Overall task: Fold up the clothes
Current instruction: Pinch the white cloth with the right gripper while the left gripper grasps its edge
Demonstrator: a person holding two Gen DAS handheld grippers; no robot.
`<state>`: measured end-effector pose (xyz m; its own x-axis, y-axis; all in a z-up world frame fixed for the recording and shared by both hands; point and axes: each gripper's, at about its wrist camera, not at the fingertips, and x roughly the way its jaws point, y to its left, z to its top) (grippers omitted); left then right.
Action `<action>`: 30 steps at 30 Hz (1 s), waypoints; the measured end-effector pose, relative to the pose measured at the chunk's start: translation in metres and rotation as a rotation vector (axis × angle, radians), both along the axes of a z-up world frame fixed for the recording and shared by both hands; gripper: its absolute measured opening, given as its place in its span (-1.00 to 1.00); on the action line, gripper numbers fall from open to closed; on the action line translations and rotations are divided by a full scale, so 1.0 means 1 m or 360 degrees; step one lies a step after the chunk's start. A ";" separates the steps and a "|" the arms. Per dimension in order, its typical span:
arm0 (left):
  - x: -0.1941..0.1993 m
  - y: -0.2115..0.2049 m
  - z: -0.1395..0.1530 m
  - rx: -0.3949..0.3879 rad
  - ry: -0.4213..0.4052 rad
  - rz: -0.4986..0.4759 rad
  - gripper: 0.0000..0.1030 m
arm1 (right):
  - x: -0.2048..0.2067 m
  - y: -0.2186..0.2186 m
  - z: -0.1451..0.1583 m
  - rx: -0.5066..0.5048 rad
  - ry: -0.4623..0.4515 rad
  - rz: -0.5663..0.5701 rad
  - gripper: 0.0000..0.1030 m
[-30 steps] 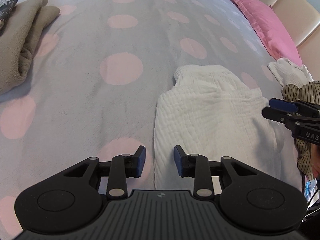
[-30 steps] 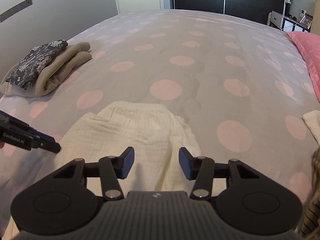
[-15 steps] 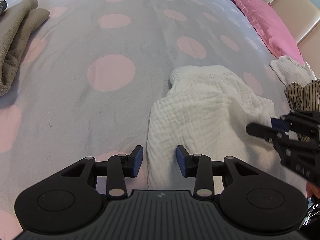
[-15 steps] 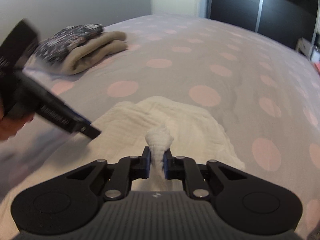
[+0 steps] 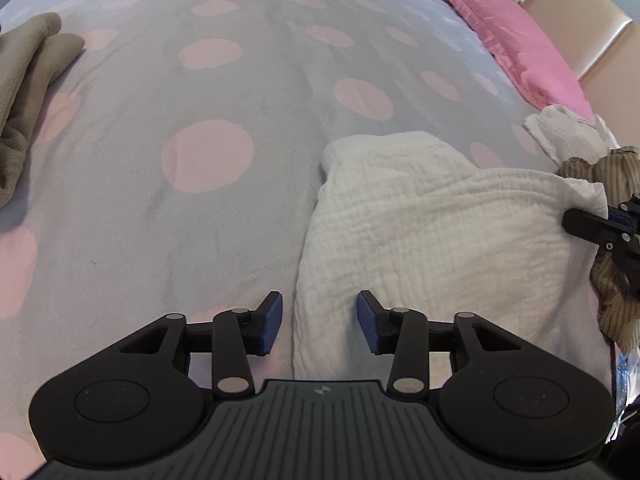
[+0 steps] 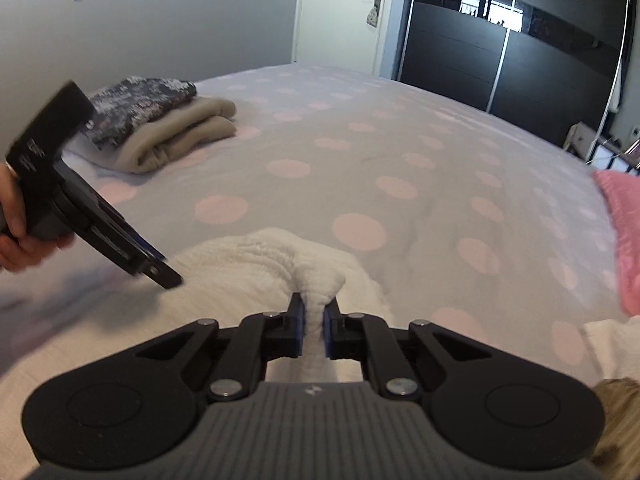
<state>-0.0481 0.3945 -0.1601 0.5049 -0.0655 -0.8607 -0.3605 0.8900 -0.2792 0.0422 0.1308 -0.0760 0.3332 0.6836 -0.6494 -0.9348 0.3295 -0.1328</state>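
Observation:
A white crinkled garment [image 5: 432, 232] lies on the polka-dot bed [image 5: 208, 200]. My left gripper [image 5: 319, 322] is open just above the garment's near left edge, with the edge between its fingers. My right gripper [image 6: 313, 330] is shut on a bunched edge of the white garment [image 6: 256, 268] and lifts it a little. The right gripper shows at the right edge of the left wrist view [image 5: 600, 228]. The left gripper shows at the left of the right wrist view [image 6: 156, 268].
A folded stack of beige and dark floral clothes [image 6: 160, 128] sits at the far left of the bed. A pink pillow [image 5: 520, 44] lies at the headboard. A white cloth [image 5: 568, 128] and a striped brown garment [image 5: 612, 272] lie at the right.
My right gripper has closed on the garment's edge and raised it. My left gripper has moved down and closer to the garment's left edge, still open.

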 end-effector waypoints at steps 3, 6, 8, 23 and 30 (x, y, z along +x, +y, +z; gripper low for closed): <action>0.000 -0.003 0.005 -0.0012 -0.0019 -0.0039 -0.20 | 0.005 -0.013 -0.006 -0.0134 -0.0021 -0.0070 -0.79; 0.001 -0.008 0.006 -0.0036 -0.0026 -0.0072 -0.18 | 0.013 -0.027 -0.023 -0.0278 0.0036 -0.0131 -0.79; 0.003 -0.013 0.008 -0.0010 -0.0022 -0.0097 -0.18 | 0.015 -0.034 -0.037 -0.0365 0.0063 -0.0169 -0.79; 0.027 -0.066 -0.013 0.0126 -0.0017 -0.0265 -0.18 | 0.013 -0.048 -0.053 -0.0386 0.0151 -0.0188 -0.79; 0.016 -0.115 0.002 0.0426 -0.0235 -0.0639 -0.87 | 0.016 -0.048 -0.053 -0.0395 0.0165 -0.0195 -0.79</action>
<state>-0.0316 0.2791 -0.1584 0.6028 -0.0661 -0.7951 0.0511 0.9977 -0.0442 0.0579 0.0831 -0.1288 0.3266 0.4584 -0.8265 -0.9028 0.4103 -0.1292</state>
